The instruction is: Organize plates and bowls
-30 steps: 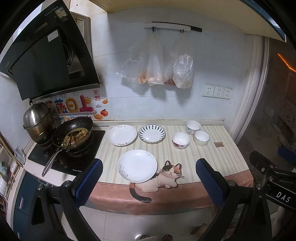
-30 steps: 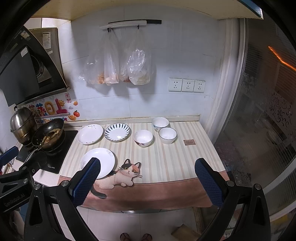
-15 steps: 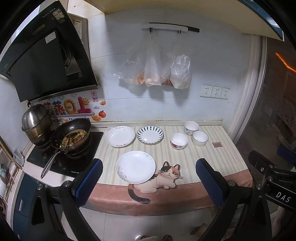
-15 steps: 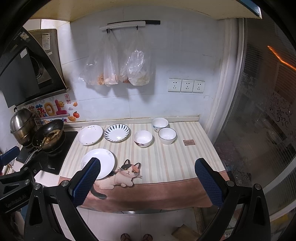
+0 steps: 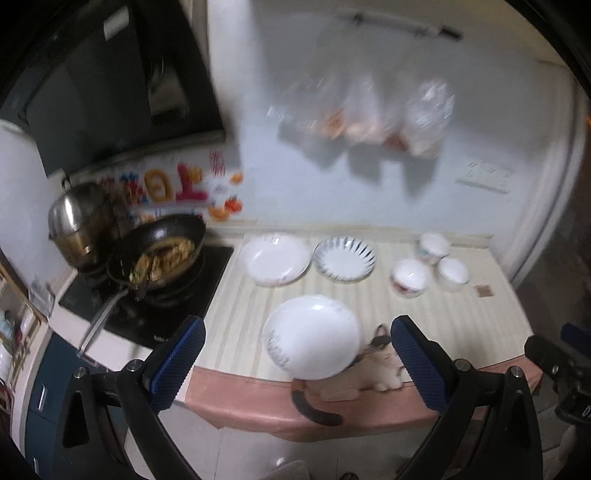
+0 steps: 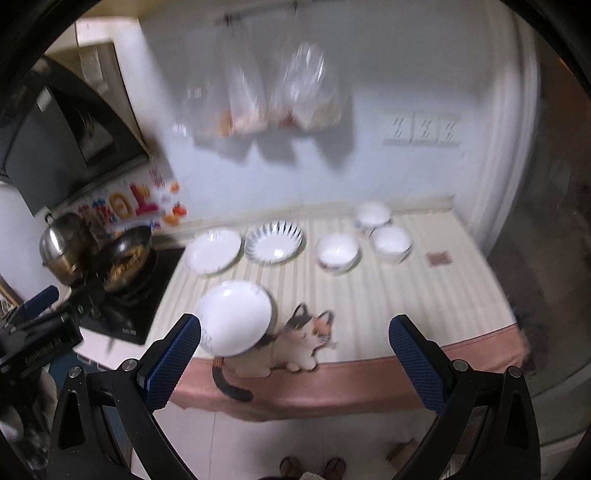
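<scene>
Left wrist view: left gripper (image 5: 297, 363) and right gripper (image 6: 295, 363), jaws wide, face the counter (image 5: 369, 295); motion-blurred plates (image 5: 312, 336).

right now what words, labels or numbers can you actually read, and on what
No text reads clearly; both views are motion-blurred.
Colourful wall stickers: large characters, unreadable.
Cooktop front edge: small white print, too blurred.
Left gripper body, seen from the right wrist: white lettering, illegible.
Range hood label: blurred.

Black hand-held gripper (image 5: 297, 363), blue textured pads (image 5: 177, 363), silver screws.
</scene>
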Motion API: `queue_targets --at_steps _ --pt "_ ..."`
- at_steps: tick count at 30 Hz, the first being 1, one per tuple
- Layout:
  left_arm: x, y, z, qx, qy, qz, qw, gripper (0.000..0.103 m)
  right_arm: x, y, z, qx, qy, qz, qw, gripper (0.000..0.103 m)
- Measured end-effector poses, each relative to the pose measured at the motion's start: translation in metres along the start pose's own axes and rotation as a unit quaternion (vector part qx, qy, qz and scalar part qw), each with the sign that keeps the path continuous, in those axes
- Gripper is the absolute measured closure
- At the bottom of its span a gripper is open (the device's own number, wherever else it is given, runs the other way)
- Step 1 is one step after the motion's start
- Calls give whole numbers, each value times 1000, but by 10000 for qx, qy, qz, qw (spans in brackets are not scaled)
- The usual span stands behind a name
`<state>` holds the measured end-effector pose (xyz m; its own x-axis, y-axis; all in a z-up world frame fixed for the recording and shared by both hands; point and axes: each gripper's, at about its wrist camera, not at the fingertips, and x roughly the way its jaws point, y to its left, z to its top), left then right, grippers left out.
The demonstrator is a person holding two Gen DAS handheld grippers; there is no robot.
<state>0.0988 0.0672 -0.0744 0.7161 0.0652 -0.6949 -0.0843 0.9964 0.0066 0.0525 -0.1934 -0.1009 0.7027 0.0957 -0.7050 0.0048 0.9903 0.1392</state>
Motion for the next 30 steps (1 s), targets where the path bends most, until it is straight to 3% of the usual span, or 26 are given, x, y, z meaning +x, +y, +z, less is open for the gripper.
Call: queue_targets --at_steps 8,13,17,24,30 --pt "123 35 -12 -98 989 162 9949 0 161 18 -13 18 1115 249 9935 0" --pt "196 46 -22 -170 1505 265 9881 0 257 19 -16 19 1724 458 9840 0" --pt "251 45 -30 70 1916 384 9807 0 330 16 -17 -64 2165 555 9747 0" --pt "324 51 -47 106 2667 294 9633 7 410 8 -27 -18 2756 742 9584 2" --pt "351 53 -58 -23 3104 74 9506 15 450 13 -33 -12 3085 951 9464 10"
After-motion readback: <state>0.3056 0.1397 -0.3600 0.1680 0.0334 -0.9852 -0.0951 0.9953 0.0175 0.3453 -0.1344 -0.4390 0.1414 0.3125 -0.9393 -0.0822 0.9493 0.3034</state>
